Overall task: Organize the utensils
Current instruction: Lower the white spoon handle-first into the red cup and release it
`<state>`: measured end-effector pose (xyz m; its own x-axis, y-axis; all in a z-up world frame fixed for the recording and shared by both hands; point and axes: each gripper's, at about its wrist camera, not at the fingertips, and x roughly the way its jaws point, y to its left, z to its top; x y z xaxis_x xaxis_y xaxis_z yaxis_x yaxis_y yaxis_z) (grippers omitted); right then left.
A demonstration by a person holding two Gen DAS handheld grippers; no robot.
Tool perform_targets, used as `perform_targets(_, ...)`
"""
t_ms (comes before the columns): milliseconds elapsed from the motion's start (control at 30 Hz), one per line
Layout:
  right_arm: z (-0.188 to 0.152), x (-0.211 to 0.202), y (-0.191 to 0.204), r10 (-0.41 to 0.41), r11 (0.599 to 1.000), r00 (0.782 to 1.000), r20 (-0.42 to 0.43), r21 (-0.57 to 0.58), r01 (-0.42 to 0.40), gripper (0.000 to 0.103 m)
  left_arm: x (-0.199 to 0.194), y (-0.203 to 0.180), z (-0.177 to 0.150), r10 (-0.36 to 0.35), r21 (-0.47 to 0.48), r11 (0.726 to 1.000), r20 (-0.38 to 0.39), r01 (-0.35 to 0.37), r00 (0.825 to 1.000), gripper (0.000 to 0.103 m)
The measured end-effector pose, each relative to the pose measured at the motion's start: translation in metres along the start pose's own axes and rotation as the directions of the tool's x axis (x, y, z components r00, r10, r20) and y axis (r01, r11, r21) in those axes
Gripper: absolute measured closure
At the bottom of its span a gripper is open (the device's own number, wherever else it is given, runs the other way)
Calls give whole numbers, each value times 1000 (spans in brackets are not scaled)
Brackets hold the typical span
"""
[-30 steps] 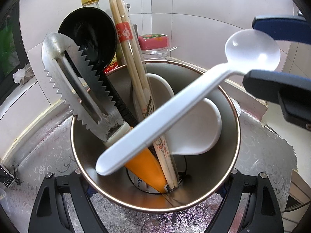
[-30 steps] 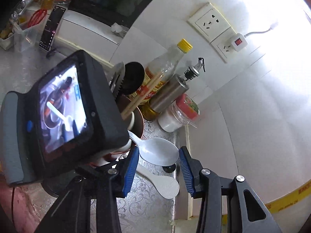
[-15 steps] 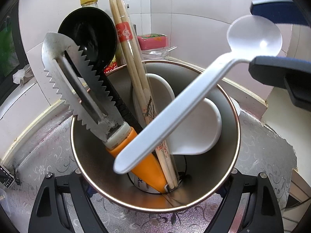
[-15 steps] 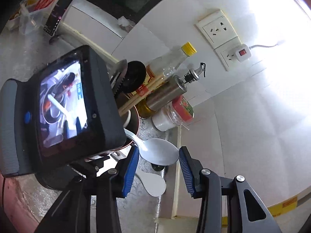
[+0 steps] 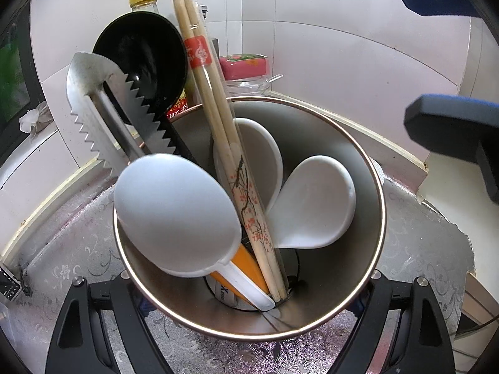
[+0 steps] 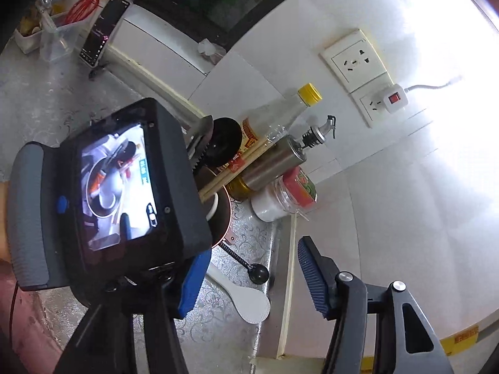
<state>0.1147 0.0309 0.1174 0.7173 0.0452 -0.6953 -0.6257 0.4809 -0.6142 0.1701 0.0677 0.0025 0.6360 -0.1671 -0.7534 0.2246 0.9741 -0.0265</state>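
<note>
Most of the sorting looked finished: the round stainless-steel utensil holder with the copper-coloured rim (image 5: 358, 168) already stood full on the patterned silver countertop (image 5: 78, 249). In it were a translucent white plastic spoon (image 5: 174, 212), handle down and bowl leaning on the near-left rim, a pair of wooden chopsticks in a clear sleeve (image 5: 218, 115), a serrated metal peeler with an orange handle (image 5: 106, 115), a black ladle (image 5: 140, 56) and two white ceramic soup spoons (image 5: 315, 202). The left gripper (image 5: 249, 327) gripped the holder from both sides, its black fingers pressed against the outer wall near the base. The right gripper (image 6: 246, 277) hung above and beside the holder with its blue-padded jaws opening and nothing between them, the white spoon lying free in the holder. What seemed left lay in the right wrist view: a flat white rice paddle (image 6: 246, 299) and a small black measuring spoon with a ridged handle (image 6: 252, 268) rested on the countertop just beside the holder, near a steel oil dispenser (image 6: 280, 155) and a red-lidded jar (image 6: 287, 196).
</note>
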Motion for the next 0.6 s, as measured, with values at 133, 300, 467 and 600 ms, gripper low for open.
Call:
perform_targets(133,-5,0,-6,-1,999,1000,8,38,1,41,1,-2,0,-2,-4,1000,-1,2,1000,14)
perform_targets(300,-14,-2,-16,0,993,1000,27,117,-3,41,0,-3,1,-2,-5,1000,-1,2,1000,14)
perform_targets(467,-29,2,-30,21,963,998,63,267,-37,41,0,-3,0,-2,-5,1000,-1,2,1000,14)
perform_targets(600,-46,12,-37,42,905,996,77,419,-71,41,1,-2,0,-2,-5,1000,-1,2,1000,14)
